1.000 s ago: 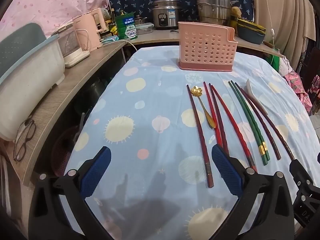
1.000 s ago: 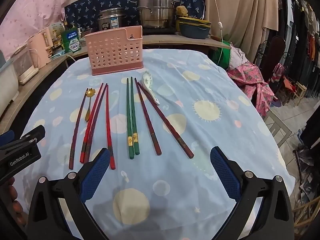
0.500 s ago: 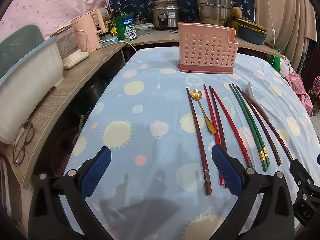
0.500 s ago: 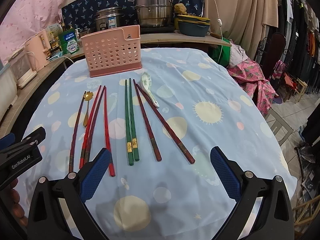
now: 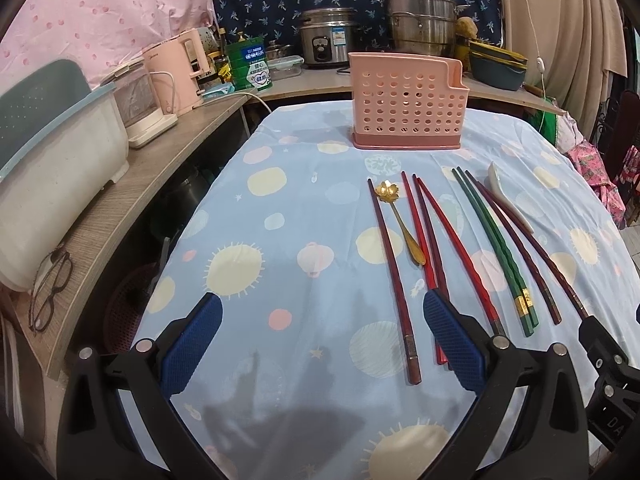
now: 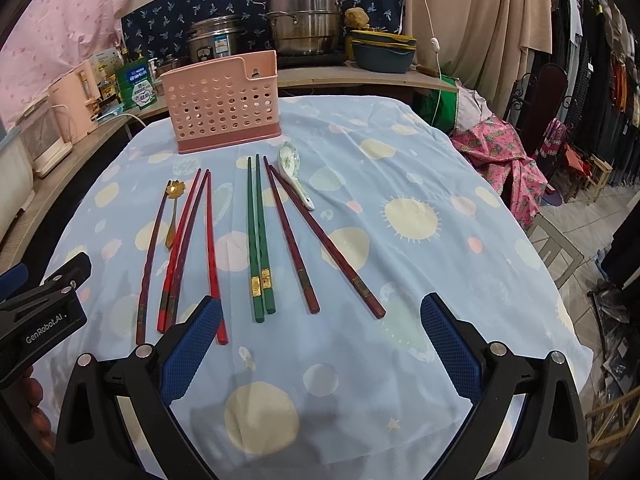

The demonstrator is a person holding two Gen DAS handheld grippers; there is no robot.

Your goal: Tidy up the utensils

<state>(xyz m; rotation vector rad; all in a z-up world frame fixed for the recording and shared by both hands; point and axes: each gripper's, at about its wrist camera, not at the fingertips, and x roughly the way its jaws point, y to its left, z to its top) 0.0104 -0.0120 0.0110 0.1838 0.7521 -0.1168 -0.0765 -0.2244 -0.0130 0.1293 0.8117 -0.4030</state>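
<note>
Blue patterned cloth over the counter, pink utensil holder upright at its far end, chopsticks and two spoons lying before it, left hand-held gripper and right hand-held gripper both spread wide, empty.

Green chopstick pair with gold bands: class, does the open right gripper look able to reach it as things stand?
Probably yes. The green chopstick pair lies flat on the cloth just ahead of the open right gripper, apart from its neighbours, with nothing lying between.

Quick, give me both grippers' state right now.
Left gripper: open, holding nothing.
Right gripper: open, holding nothing.
</note>
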